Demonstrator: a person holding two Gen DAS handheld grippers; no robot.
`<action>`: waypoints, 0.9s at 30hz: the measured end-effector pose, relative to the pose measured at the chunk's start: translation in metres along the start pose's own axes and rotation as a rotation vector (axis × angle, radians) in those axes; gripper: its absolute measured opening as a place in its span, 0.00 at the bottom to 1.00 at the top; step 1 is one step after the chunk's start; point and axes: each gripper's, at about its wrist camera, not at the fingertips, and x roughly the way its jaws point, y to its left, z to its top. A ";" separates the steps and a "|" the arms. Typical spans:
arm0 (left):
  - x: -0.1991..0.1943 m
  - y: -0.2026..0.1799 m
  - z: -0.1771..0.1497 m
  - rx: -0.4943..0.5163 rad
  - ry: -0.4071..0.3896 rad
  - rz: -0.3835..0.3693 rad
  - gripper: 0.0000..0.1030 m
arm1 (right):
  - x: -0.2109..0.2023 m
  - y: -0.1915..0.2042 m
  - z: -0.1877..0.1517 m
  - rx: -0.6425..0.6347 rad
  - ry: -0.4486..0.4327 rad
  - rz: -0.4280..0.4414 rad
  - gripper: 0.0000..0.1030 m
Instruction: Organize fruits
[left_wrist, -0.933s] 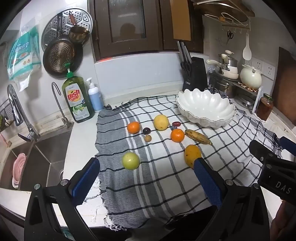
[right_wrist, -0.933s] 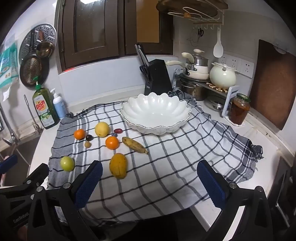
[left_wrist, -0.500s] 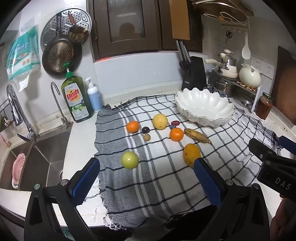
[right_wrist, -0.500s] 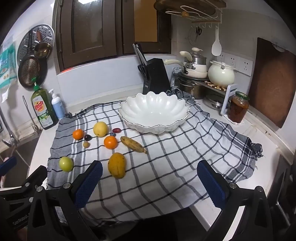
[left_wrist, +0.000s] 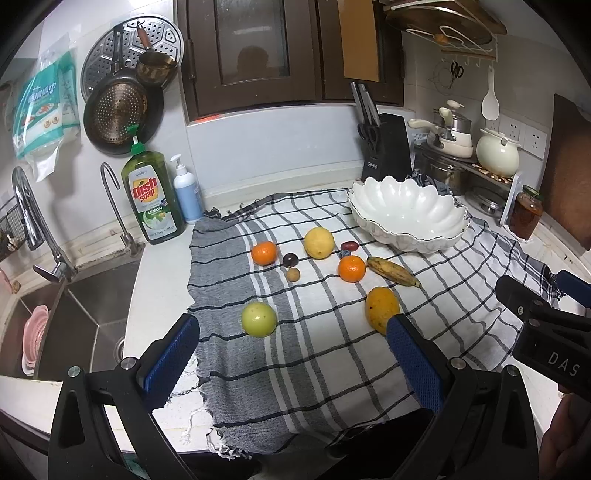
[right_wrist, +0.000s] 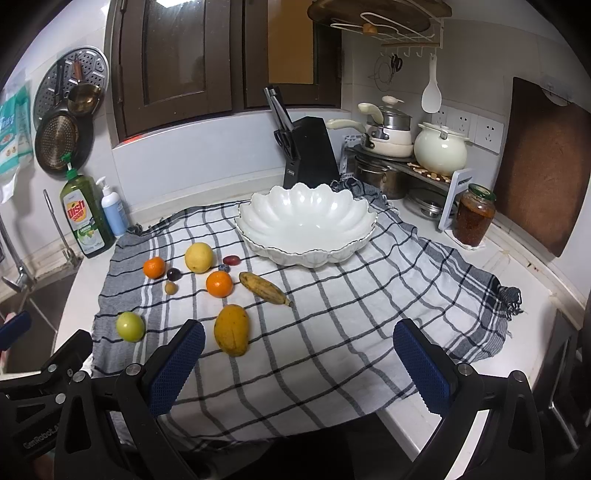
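From the left wrist, the left gripper (left_wrist: 291, 341) hovers with its jaws spread and empty above the near edge of the checked cloth (left_wrist: 332, 354), where a green apple (left_wrist: 259, 319), a mango (left_wrist: 382, 308), a banana (left_wrist: 393, 271) and two oranges (left_wrist: 264, 253) lie loose, apart from the empty white bowl (left_wrist: 408, 216). From the right wrist, the right gripper (right_wrist: 299, 356) also has its jaws spread and empty, the mango (right_wrist: 232, 329) just beyond its left finger and the bowl (right_wrist: 306, 221) farther back on the surface.

The white worktop (right_wrist: 517, 295) is covered by a checked cloth (right_wrist: 351, 314); a soap bottle (right_wrist: 83, 218) and jar (right_wrist: 474, 214) are stood alongside.
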 end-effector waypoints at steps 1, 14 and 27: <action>0.000 0.001 0.000 0.001 -0.001 0.001 1.00 | 0.000 0.000 0.000 0.000 0.000 -0.002 1.00; -0.001 0.003 0.003 0.001 0.001 -0.004 1.00 | 0.002 0.001 0.000 -0.001 -0.001 -0.002 1.00; 0.002 0.003 0.000 0.002 -0.003 -0.008 1.00 | 0.004 0.000 0.001 -0.001 0.001 -0.004 1.00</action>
